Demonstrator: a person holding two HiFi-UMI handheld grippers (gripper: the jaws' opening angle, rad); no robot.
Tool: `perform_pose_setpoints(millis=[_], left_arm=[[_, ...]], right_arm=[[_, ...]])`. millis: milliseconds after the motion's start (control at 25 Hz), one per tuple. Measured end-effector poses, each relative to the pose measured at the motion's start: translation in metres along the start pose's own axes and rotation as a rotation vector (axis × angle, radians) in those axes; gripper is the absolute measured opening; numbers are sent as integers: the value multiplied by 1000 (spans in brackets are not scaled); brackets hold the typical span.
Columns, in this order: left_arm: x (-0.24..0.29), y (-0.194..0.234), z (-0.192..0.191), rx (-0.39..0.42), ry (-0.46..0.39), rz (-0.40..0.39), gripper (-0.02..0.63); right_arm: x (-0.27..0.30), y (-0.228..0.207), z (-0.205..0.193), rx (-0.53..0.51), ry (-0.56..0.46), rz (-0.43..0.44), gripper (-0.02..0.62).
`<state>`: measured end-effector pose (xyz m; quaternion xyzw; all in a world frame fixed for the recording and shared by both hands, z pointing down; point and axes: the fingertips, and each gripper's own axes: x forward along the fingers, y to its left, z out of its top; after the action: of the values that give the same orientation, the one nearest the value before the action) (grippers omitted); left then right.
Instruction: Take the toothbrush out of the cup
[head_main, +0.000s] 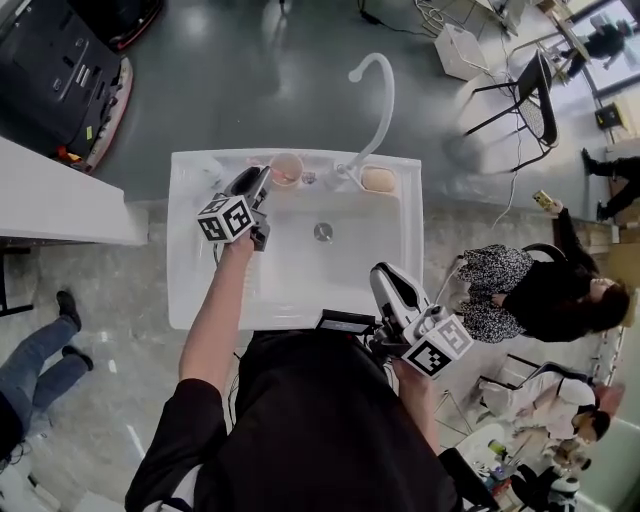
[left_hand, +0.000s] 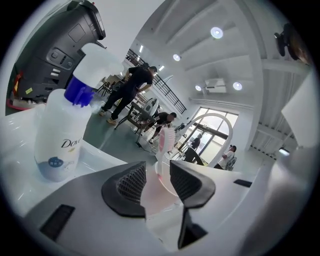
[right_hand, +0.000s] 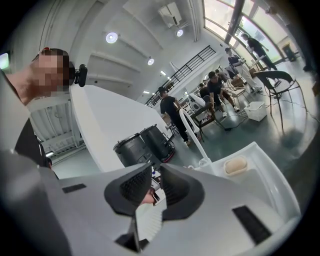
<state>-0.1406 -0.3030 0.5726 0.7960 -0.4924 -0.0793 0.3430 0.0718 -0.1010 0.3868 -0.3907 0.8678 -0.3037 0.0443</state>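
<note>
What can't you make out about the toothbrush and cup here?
Left gripper view: toothbrush lower handle, blurred inside the cup; cup's base, hidden behind the left gripper.
Head view: toothbrush, too small to pick out at the cup.
Right gripper view: toothbrush, too small.

Glossy grey floor (head_main: 230, 90). A white desk (head_main: 60, 205) stands at left, a black chair (head_main: 535, 95) far right. Round ceiling lights (left_hand: 216, 32) and tall windows (right_hand: 217, 12) overhead.

The left claw (left_hand: 158, 175) has its jaws spread wide, pressing on nothing. In the gap between them, toward 12 o'clock, a pink toothbrush (left_hand: 165, 141) stands upright in a pale pink cup (left_hand: 156, 192). A white pump bottle (left_hand: 59, 145) stands at 9 o'clock.
</note>
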Motion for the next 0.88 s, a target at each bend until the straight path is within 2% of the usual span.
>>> perform_pose_setpoints(millis=[240, 400, 720, 880], left_arm=[[9, 1, 1, 22, 19, 1, 130], [9, 1, 2, 26, 11, 10, 40], [-2, -19, 20, 27, -58, -30, 32], [-17, -36, 38, -11, -108, -71, 32]], right_arm=[[7, 2, 0, -1, 1, 9, 40], [5, 2, 1, 1, -4, 17, 40], [0, 0, -1, 6, -10, 33, 40], [1, -2, 0, 6, -15, 45, 40]])
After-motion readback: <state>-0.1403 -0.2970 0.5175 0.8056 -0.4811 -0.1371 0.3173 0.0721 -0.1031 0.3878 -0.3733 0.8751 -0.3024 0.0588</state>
